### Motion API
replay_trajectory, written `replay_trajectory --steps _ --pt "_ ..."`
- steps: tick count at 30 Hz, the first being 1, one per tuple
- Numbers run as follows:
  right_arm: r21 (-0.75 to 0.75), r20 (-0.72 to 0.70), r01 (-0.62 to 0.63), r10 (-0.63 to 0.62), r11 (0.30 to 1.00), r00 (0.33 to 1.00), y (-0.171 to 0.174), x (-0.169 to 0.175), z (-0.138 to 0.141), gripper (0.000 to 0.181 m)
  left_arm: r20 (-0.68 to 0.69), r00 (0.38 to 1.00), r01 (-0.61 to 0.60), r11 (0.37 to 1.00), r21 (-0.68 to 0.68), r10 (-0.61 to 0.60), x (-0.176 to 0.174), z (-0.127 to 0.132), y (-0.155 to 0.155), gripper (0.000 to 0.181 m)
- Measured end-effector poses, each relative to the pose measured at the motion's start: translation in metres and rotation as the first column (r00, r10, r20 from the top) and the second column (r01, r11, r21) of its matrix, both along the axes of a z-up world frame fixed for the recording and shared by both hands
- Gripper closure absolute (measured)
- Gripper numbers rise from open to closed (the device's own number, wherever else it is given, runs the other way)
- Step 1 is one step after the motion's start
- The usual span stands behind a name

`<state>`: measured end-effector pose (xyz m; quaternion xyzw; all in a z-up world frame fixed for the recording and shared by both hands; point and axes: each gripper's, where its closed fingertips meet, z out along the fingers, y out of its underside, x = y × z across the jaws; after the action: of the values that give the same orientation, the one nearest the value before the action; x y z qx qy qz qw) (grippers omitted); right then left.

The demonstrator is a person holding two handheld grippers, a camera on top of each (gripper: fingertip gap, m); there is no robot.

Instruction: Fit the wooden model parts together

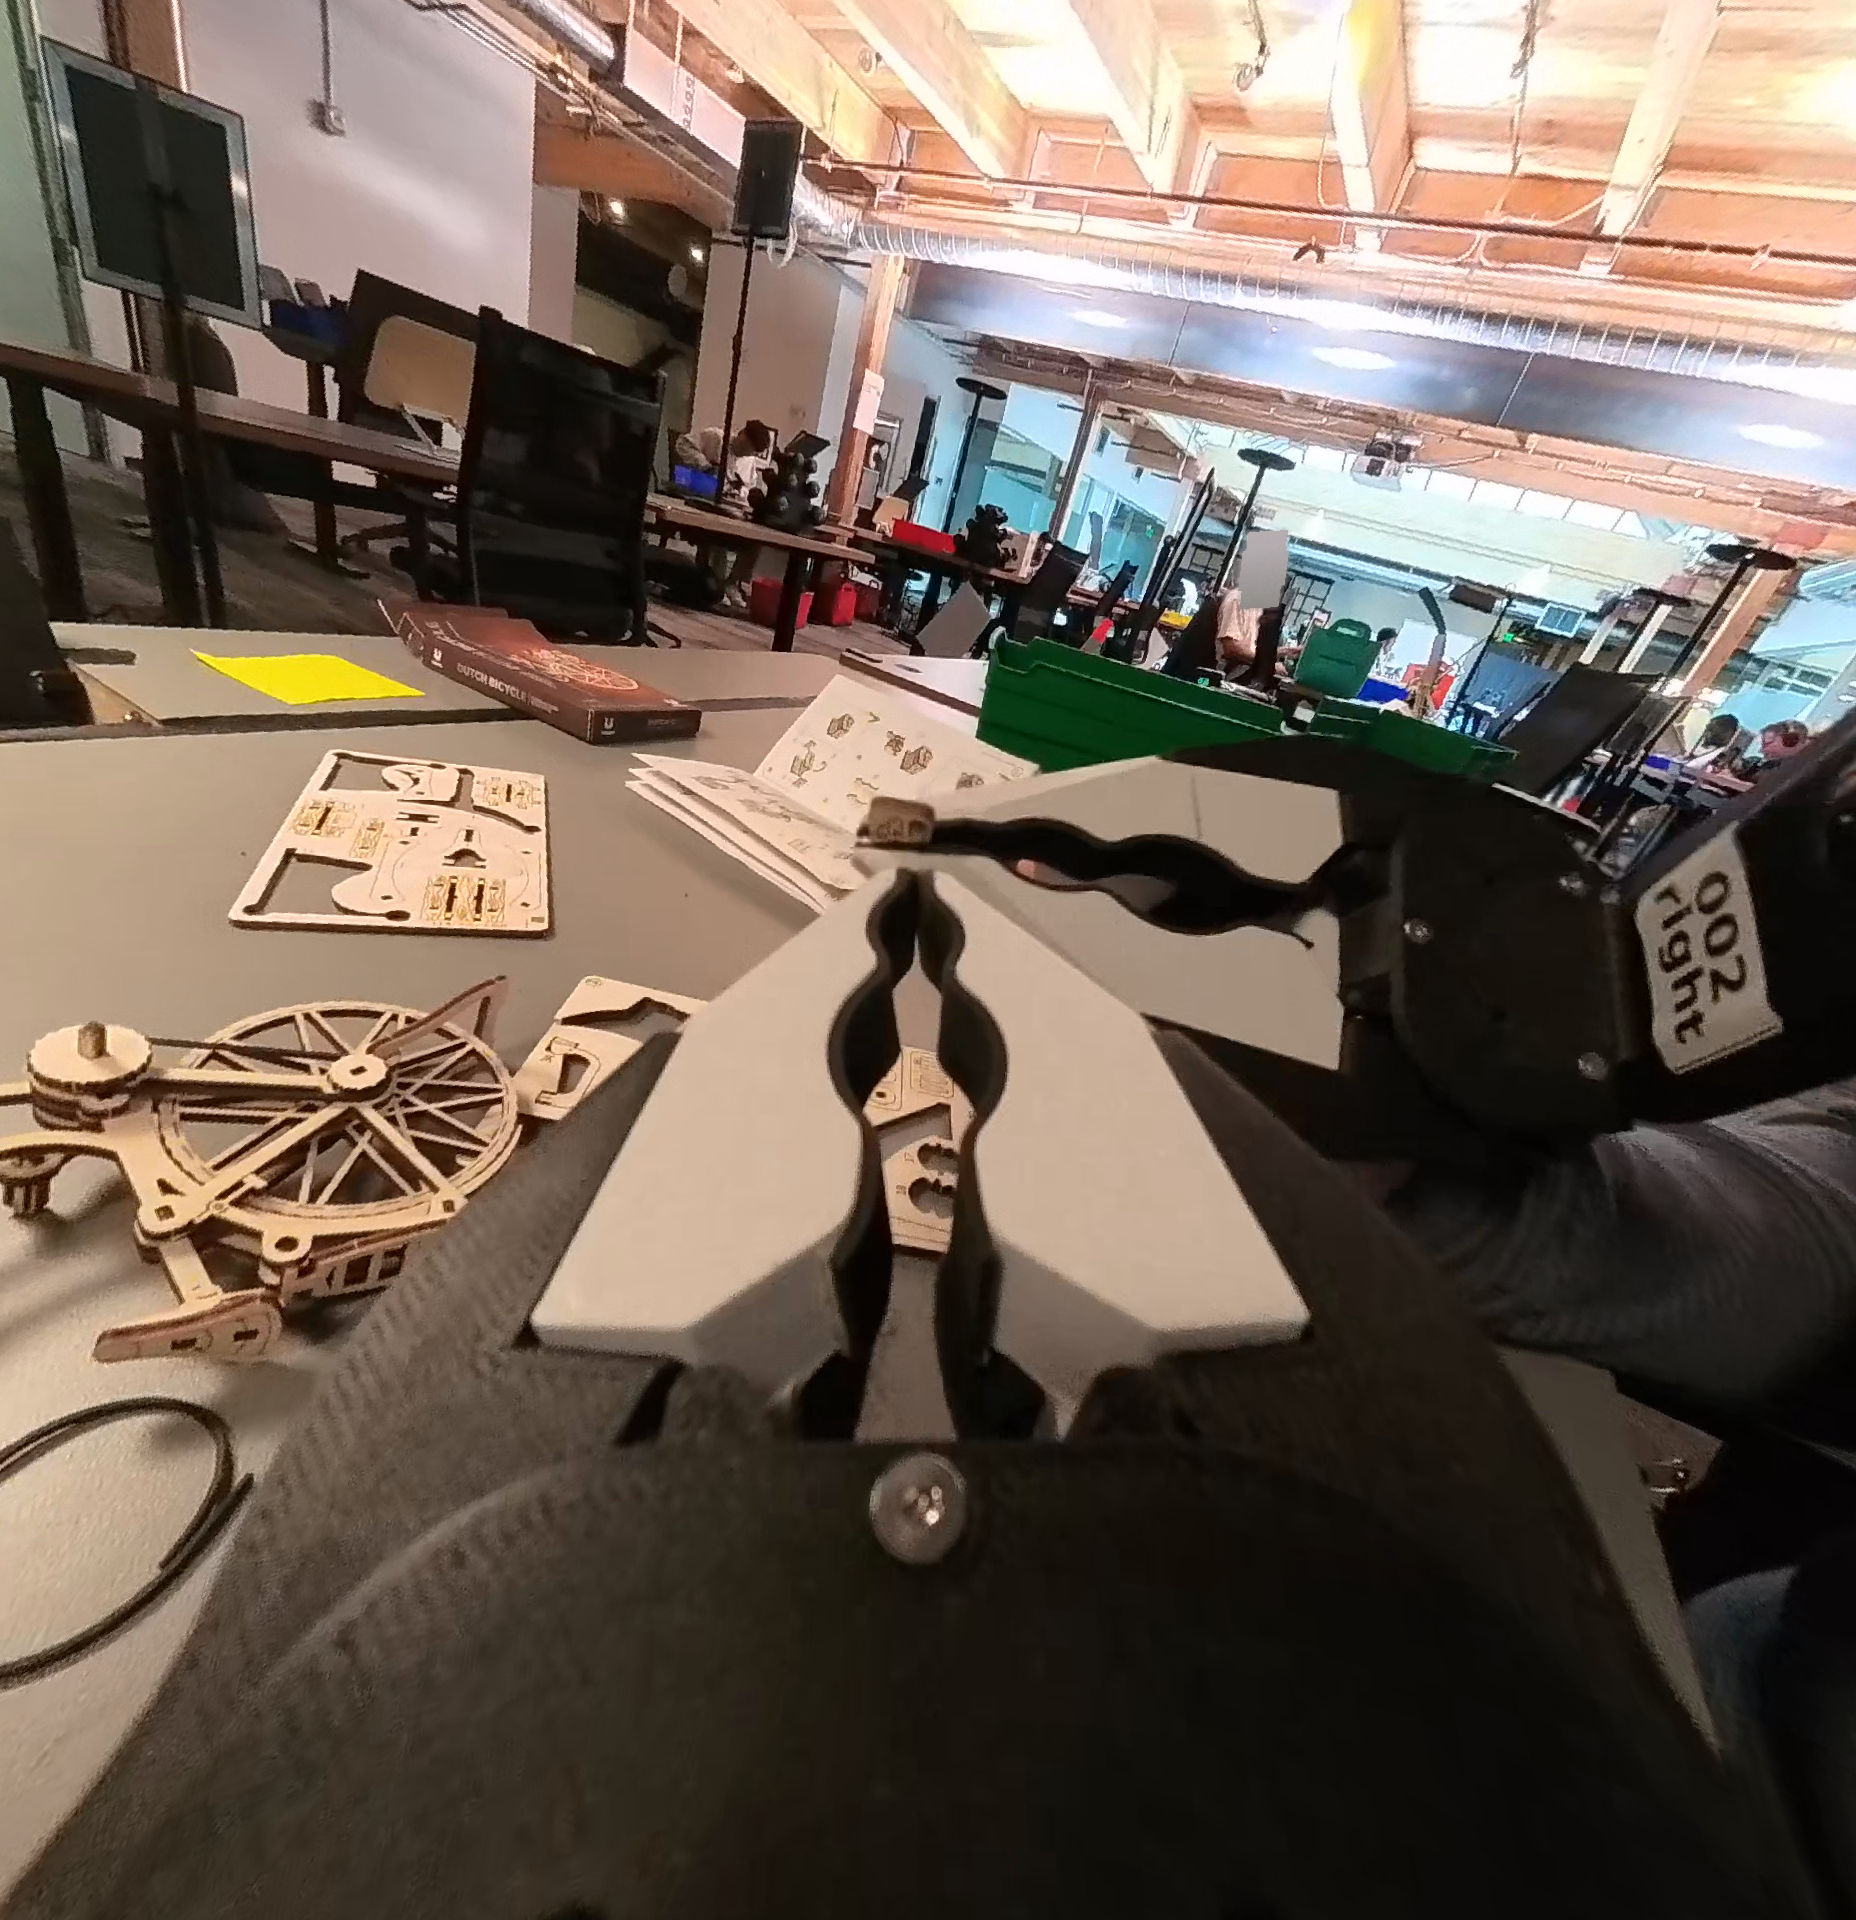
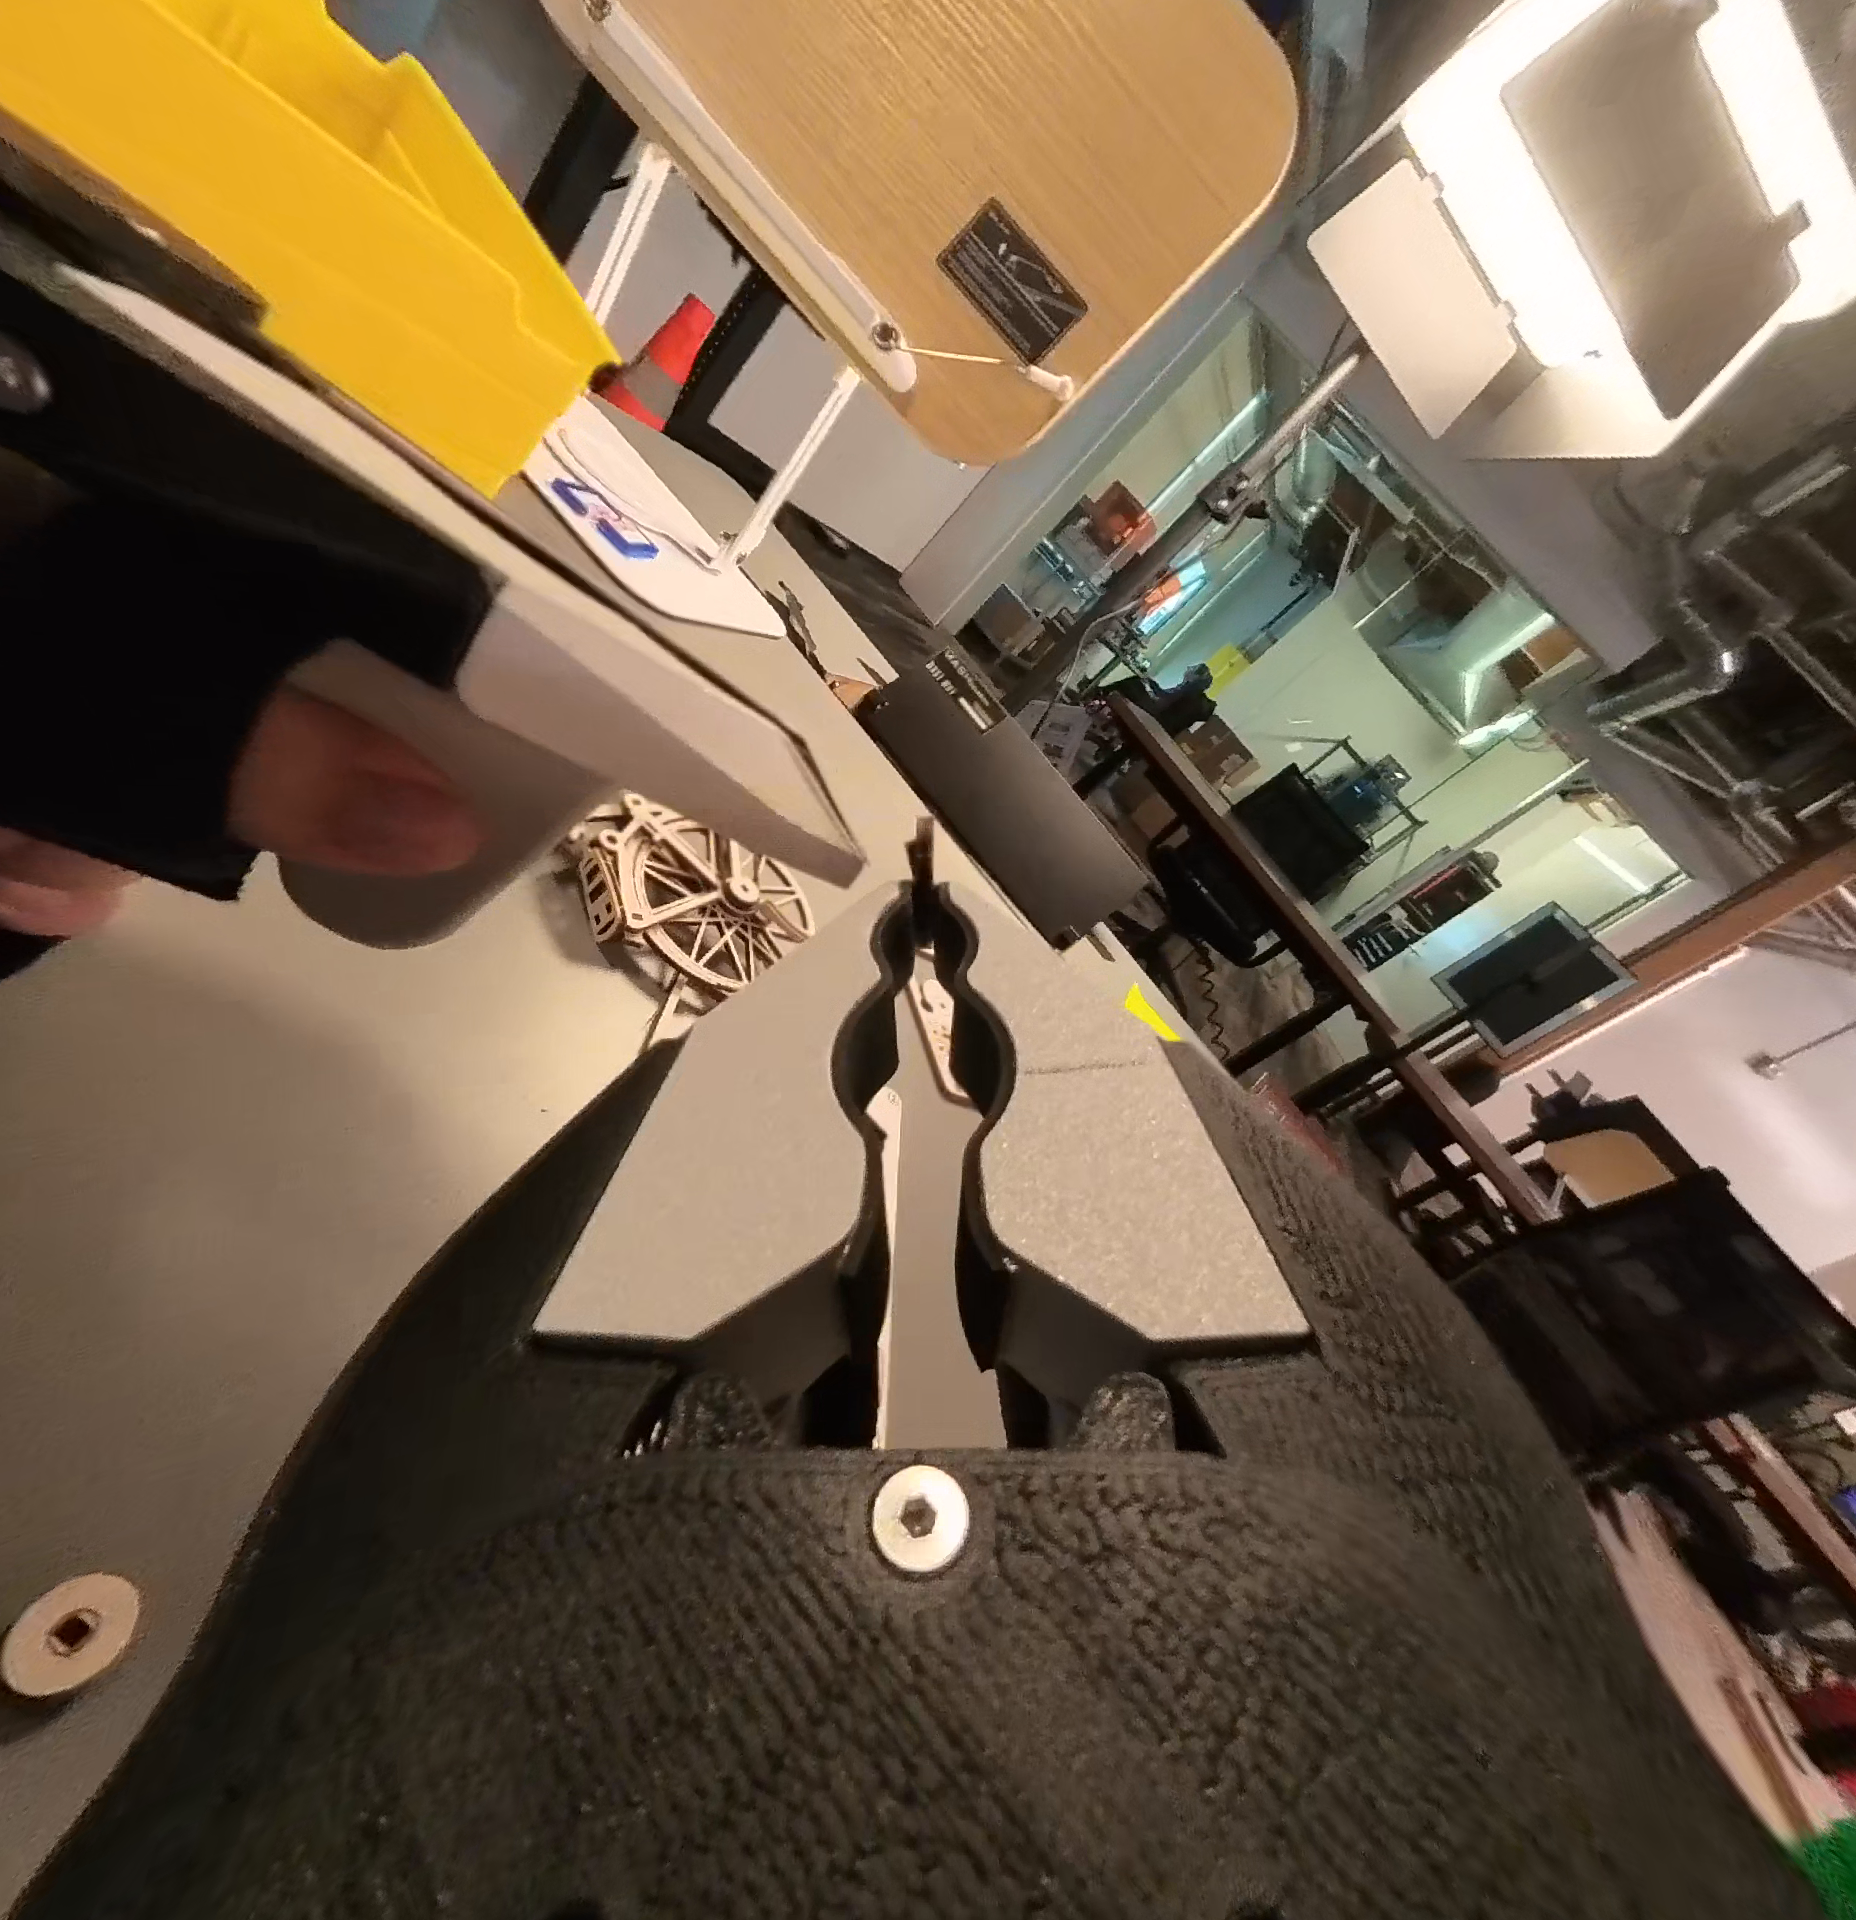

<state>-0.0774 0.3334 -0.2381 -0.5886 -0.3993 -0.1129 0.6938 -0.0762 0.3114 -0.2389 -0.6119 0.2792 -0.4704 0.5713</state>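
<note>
My right gripper [image 2: 919, 896] is shut on a small wooden part [image 2: 921, 854] that sticks out past its tips. In the left wrist view it [image 1: 934, 831] comes in from the right, holding the part [image 1: 896, 825] in the air just above the tips of my left gripper [image 1: 908, 883]. My left gripper's jaws are shut, with nothing visible between them. In the right wrist view it [image 2: 841, 847] shows side-on at upper left. A partly built wooden bicycle [image 1: 269, 1122] lies on the grey table [image 1: 124, 831] at left and also shows in the right wrist view [image 2: 695, 904].
A punched wooden sheet [image 1: 404, 842] lies behind the bicycle and another sheet [image 1: 919, 1153] under my left gripper. A black rubber loop [image 1: 93, 1538] lies near left. A dark kit box [image 1: 550, 675], instruction booklet [image 1: 799, 790], yellow note [image 1: 300, 675] and green bins [image 1: 1163, 707] stand farther back. Both grippers' tips are close together, under 4 cm apart. The right tips stand about 12 cm off the partly built wooden bicycle [image 1: 269, 1122]. My right wrist view [image 2: 704, 855] looks at it from another angle.
</note>
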Motion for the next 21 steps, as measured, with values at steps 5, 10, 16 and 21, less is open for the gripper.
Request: replay_trajectory --steps 5,10,16,21 --pt "-0.027 -0.013 -0.029 0.029 0.999 1.0 -0.0014 -0.0045 -0.0042 0.181 0.052 0.998 -0.027 1.0 -0.013 0.028 -0.0055 0.0041 0.0047 0.181" --pt "-0.115 -0.137 -0.089 0.073 0.989 0.988 -0.0012 -0.0074 -0.0078 0.181 0.048 0.999 0.0 1.0 -0.007 0.0 -0.0021 0.004 0.0017 0.178" --pt "-0.133 -0.166 -0.083 0.061 0.988 0.984 -0.0006 -0.008 -0.0083 0.181 0.034 0.999 -0.033 0.999 0.003 0.033 -0.0025 0.0035 0.0036 0.178" --pt "-0.093 -0.116 -0.035 0.024 0.995 0.993 0.0002 -0.0093 -0.0066 0.181 0.032 0.998 -0.054 0.999 -0.001 0.054 -0.0038 0.0031 0.006 0.18"
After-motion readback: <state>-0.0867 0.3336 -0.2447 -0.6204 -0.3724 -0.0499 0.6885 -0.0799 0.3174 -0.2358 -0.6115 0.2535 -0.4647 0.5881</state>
